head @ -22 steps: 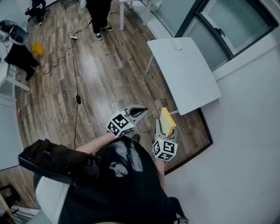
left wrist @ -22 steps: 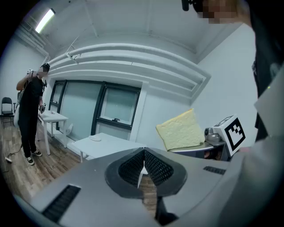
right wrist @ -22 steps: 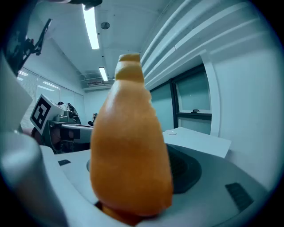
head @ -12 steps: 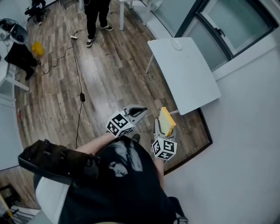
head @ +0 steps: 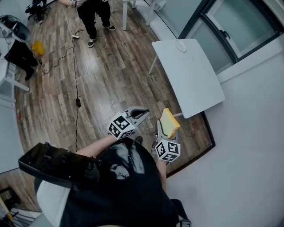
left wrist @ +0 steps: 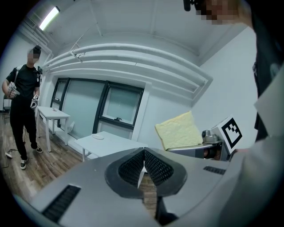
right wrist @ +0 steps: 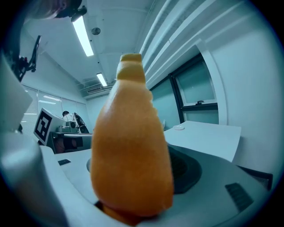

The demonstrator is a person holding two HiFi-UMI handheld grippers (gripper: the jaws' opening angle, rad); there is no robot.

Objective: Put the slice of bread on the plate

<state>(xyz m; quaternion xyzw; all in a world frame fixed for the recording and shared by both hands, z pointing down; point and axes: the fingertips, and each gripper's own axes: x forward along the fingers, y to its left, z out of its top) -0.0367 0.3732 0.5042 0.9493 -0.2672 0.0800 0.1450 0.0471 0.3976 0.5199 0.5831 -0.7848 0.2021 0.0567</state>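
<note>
Clamping bread slice (head: 170, 122) in right gripper (head: 163, 129), left gripper (left wrist: 143, 166) clenched empty, plate (head: 180, 45) on table (head: 191, 82), person (head: 94, 13) beyond

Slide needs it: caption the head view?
Right gripper holds a bread slice short of the white table; left gripper shut, empty.

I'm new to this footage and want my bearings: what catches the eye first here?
The yellow slice of bread stands on edge, clamped in the right gripper, near the closest corner of the white table. A small white plate sits at that table's far end. The left gripper, beside the right one, is shut and empty.
</note>
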